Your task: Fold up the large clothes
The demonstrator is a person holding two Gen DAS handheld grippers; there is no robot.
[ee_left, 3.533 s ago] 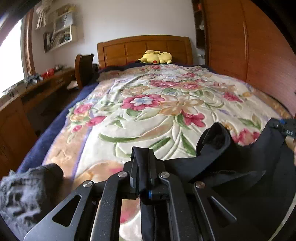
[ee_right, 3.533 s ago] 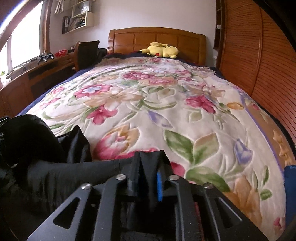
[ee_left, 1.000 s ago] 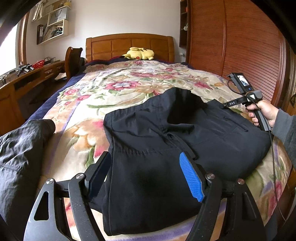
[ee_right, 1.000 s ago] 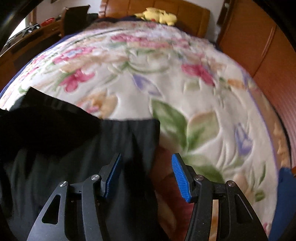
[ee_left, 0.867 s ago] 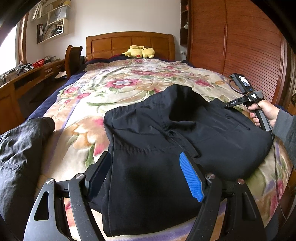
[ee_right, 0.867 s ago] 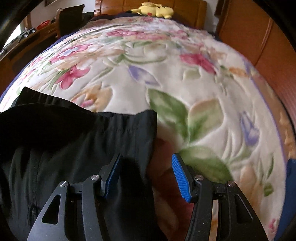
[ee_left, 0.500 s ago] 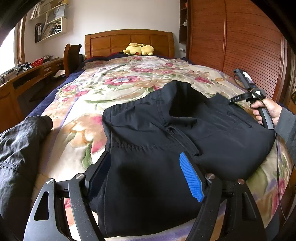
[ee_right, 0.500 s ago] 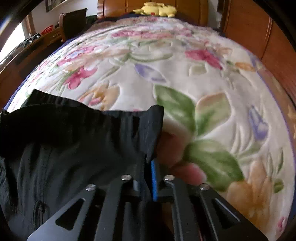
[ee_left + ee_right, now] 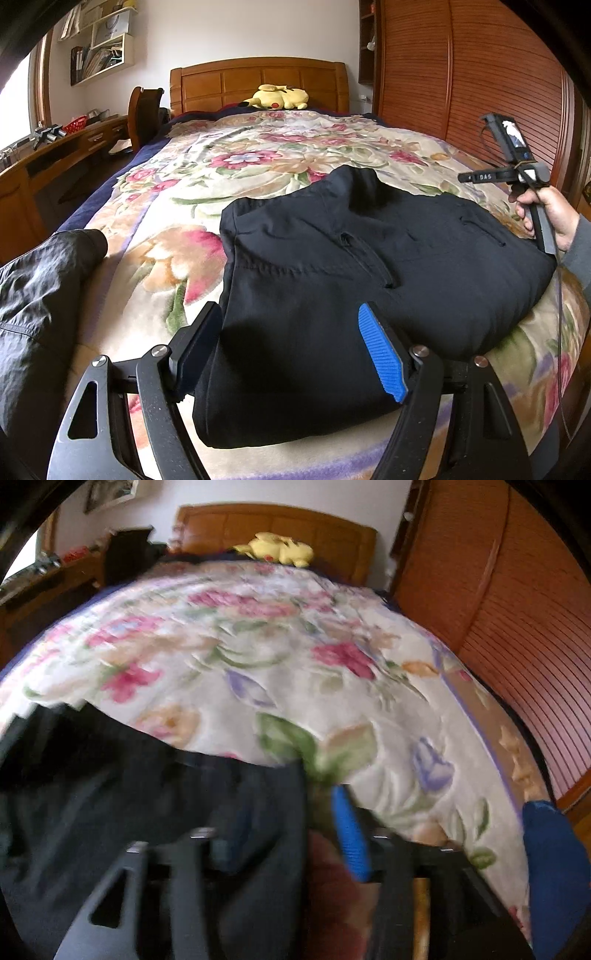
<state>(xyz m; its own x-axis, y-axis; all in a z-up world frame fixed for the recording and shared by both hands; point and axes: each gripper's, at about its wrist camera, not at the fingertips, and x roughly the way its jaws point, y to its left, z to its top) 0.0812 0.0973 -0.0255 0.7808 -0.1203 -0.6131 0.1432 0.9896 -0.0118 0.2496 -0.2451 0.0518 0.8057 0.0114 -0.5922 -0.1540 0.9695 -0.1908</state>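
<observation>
Black trousers lie folded on the floral bedspread, set flat for the next fold. The left gripper hovers spread wide over their near edge; the right gripper, blurred, is parted at their far corner, holding nothing.

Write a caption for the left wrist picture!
Open left hand-held gripper over folded black pants on a flowery bed.

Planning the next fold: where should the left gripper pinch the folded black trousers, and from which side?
Pinch the folded black trousers at the near left corner, coming in low from the bed's foot. That edge lies flat on the floral blanket, and the open left gripper probably straddles it already.
</observation>
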